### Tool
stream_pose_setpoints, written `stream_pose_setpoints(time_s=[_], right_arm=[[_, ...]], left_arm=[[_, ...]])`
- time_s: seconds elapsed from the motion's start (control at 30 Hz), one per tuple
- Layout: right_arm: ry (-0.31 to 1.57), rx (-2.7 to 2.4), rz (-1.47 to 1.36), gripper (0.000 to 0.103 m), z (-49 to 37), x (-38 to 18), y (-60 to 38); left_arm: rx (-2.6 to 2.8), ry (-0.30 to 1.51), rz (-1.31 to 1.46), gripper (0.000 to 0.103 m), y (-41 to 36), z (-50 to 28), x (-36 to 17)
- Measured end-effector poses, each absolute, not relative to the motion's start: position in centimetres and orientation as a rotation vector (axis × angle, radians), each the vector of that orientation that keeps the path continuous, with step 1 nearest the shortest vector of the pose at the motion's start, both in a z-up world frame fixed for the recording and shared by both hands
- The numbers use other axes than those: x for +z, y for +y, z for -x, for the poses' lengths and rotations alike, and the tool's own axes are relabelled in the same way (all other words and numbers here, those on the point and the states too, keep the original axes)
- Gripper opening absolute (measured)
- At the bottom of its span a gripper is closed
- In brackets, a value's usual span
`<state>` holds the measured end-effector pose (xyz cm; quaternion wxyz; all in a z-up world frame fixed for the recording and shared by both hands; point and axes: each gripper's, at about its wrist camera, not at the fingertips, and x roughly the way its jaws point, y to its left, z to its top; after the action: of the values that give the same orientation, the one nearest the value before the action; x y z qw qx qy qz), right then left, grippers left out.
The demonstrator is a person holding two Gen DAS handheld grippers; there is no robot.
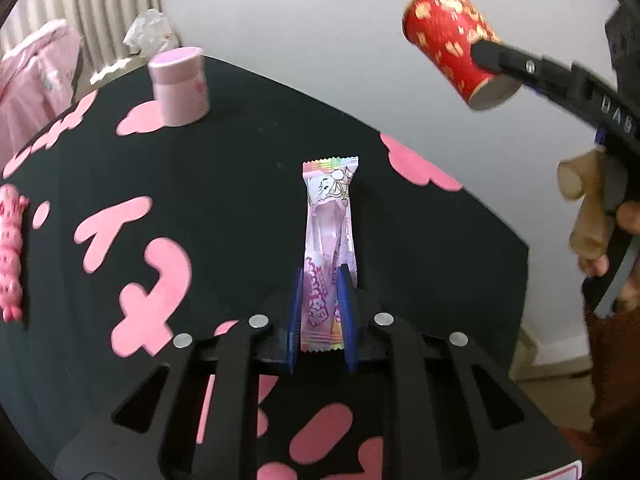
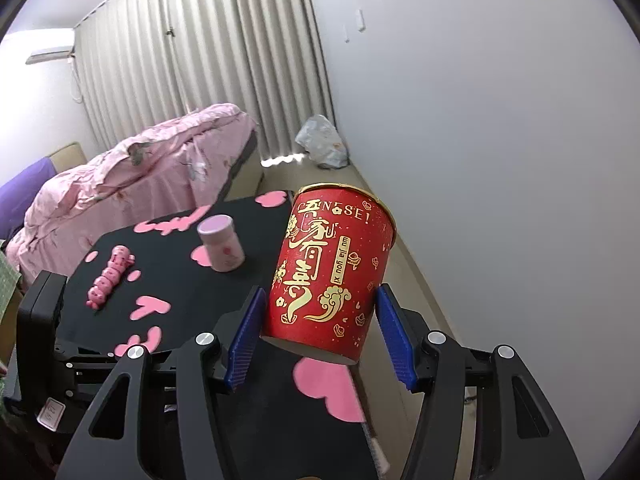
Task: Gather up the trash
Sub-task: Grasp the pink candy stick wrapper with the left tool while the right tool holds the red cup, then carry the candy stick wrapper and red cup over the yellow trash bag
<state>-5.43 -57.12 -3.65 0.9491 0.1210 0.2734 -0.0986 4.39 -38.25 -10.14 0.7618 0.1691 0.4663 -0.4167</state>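
My left gripper [image 1: 320,312] is shut on a long pink snack wrapper [image 1: 330,216], holding its near end above the black table [image 1: 240,184]. My right gripper [image 2: 320,332] is shut on a red paper cup with gold print [image 2: 332,268], gripped near its base and tilted a little. In the left wrist view the same red cup [image 1: 452,44] hangs in the air at the upper right, beyond the table's edge, held by the right gripper's finger [image 1: 492,56].
A pink lidded jar [image 1: 180,88] stands at the table's far side and shows in the right wrist view [image 2: 222,248]. A pink knobbly toy [image 2: 108,278] lies on the left [image 1: 10,256]. A bed with pink covers [image 2: 132,172] and a plastic bag [image 2: 324,142] lie beyond.
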Motion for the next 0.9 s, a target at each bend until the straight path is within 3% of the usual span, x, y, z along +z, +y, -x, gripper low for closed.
stream_pose_setpoints(time_s=[0.4,0.9], right_arm=[[0.547,-0.002,-0.173,0.053,2.6,-1.4,-49.7],[0.502,0.36,0.017,0.053,-2.7,4.4,-33.2]], left_arm=[[-0.732,0.841,-0.191,0.017,-27.7,-5.7,-3.3],[-0.287,0.645,0.019,0.017,-6.4,-6.4,2.6]])
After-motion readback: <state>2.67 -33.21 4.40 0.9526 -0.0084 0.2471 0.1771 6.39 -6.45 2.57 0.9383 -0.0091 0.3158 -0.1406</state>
